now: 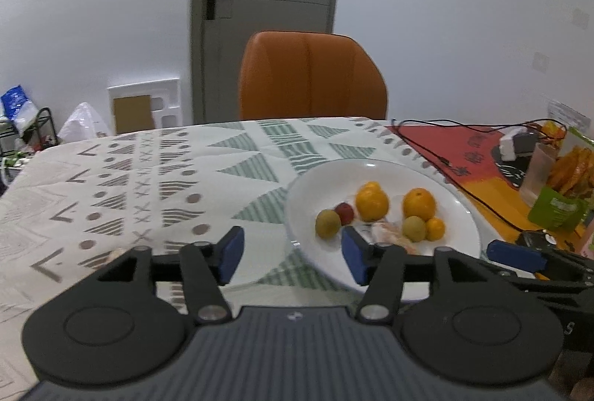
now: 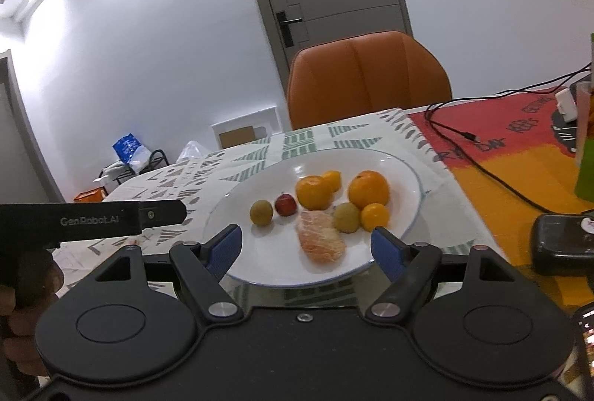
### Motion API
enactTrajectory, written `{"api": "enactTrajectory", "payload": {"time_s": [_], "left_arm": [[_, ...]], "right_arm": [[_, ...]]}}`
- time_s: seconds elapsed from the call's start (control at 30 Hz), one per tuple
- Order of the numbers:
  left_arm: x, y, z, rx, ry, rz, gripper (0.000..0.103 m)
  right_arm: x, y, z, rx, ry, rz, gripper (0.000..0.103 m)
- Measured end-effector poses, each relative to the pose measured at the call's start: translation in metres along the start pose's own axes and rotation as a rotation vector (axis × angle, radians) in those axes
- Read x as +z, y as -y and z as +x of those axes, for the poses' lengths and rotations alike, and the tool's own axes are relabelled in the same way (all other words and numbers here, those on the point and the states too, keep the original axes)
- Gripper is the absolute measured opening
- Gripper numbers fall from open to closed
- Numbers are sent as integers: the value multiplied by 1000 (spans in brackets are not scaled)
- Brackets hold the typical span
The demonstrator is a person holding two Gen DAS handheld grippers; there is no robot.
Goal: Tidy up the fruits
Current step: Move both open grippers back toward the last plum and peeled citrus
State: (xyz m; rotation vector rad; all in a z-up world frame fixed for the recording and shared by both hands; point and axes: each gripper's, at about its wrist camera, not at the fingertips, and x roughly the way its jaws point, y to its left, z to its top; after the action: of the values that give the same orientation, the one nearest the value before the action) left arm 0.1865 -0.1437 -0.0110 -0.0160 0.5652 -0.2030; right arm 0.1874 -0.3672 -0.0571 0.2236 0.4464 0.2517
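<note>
left gripper [image 1: 291, 254]: jaws wide, holding nothing, just above the near left rim of the plate
right gripper [image 2: 306, 249]: jaws wide, holding nothing, at the near rim of the plate
plate [image 2: 404, 174]: white, on the patterned cloth of the table [image 1: 111, 178]
fruits: all on the plate; two large oranges [image 2: 368, 189], two small ones, two green fruits [image 2: 261, 212], one red fruit [image 2: 285, 204], one peeled orange [image 2: 321, 240] nearest the right gripper
chair [image 1: 312, 74]: orange, behind the table
</note>
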Motion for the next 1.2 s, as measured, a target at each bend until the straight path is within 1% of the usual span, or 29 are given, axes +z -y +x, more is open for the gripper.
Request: {"api": "enactTrajectory", "payload": {"time_s": [0.03, 0.13, 0.23, 0.33, 0.37, 0.43, 0.5, 0.57, 0.63, 0.7, 0.93, 1.03, 1.2], "left_arm": [[0, -4, -3, 10, 1, -4, 65], [-2, -15, -11, 34, 11, -16, 72], [-4, -25, -17, 54, 16, -31, 77], [-5, -35, -23, 72, 14, -43, 79], [-5, -37, -25, 77, 16, -46, 80], [-6, -43, -29, 91, 21, -49, 85], [-7, -49, -32, 112, 31, -58, 87], [-8, -56, -36, 132, 41, -79, 88], [-9, -65, -40, 149, 47, -103, 91], [-10, -74, -43, 164, 50, -120, 92], [-14, -98, -46, 211, 39, -167, 93], [-16, -105, -47, 205, 33, -186, 93], [-18, -113, -50, 212, 29, -182, 93]], "right_arm": [[0, -2, 0, 5, -1, -1, 76], [0, -12, 1, 22, -2, -12, 76], [-1, -21, 1, 35, -6, -25, 76], [-1, -30, 1, 47, -8, -34, 77], [-1, -33, 1, 51, -8, -38, 79], [-2, -39, 2, 57, -8, -44, 85], [-2, -44, 3, 65, -8, -54, 93], [-3, -51, 2, 72, -6, -75, 98], [-4, -57, 2, 79, -6, -90, 101], [-5, -63, 3, 88, -13, -98, 103], [-5, -82, 6, 118, -45, -140, 103], [-4, -88, 8, 128, -50, -150, 103], [-6, -98, 14, 151, -73, -156, 103]]}}
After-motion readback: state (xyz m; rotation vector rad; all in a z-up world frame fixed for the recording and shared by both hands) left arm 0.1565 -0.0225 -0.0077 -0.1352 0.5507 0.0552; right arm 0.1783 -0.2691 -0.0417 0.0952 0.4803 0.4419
